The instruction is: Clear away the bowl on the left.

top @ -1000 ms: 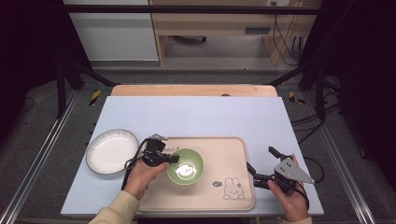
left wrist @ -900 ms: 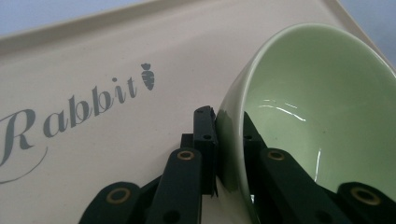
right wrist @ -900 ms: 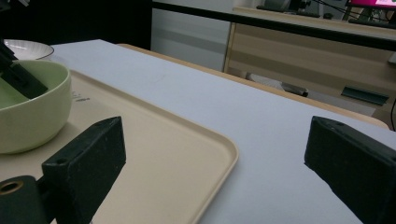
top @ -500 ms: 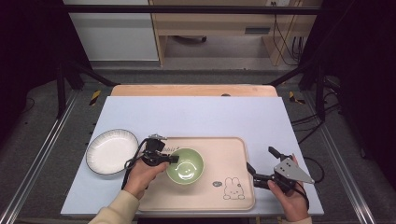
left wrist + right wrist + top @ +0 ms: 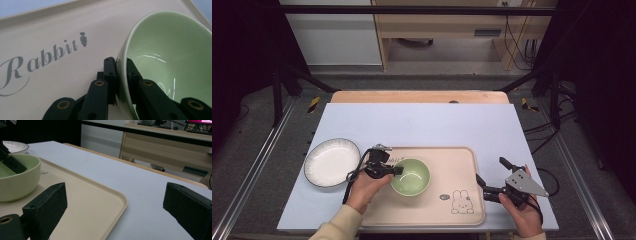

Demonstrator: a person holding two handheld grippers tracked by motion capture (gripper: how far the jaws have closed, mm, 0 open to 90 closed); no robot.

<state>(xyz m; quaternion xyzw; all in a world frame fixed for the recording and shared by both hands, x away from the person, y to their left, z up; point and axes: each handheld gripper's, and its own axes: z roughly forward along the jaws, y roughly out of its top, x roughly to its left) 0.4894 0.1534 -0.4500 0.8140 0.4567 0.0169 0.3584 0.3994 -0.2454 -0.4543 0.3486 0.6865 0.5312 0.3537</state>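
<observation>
Green bowl [image 5: 411, 176] upright, mouth skyward

Bowl [image 5: 411, 176] on tray [image 5: 462, 161], plate [image 5: 331, 162] left

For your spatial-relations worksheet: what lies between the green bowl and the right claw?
In the high view, between the green bowl and the right claw lies bare beige tray, with a rabbit drawing nearby.

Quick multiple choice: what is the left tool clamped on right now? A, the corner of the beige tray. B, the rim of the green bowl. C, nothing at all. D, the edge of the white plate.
B: in the left gripper view the left tool has one jaw outside and one inside the rim of the green bowl, pressing on its wall, as the bowl sits on the beige tray.
</observation>
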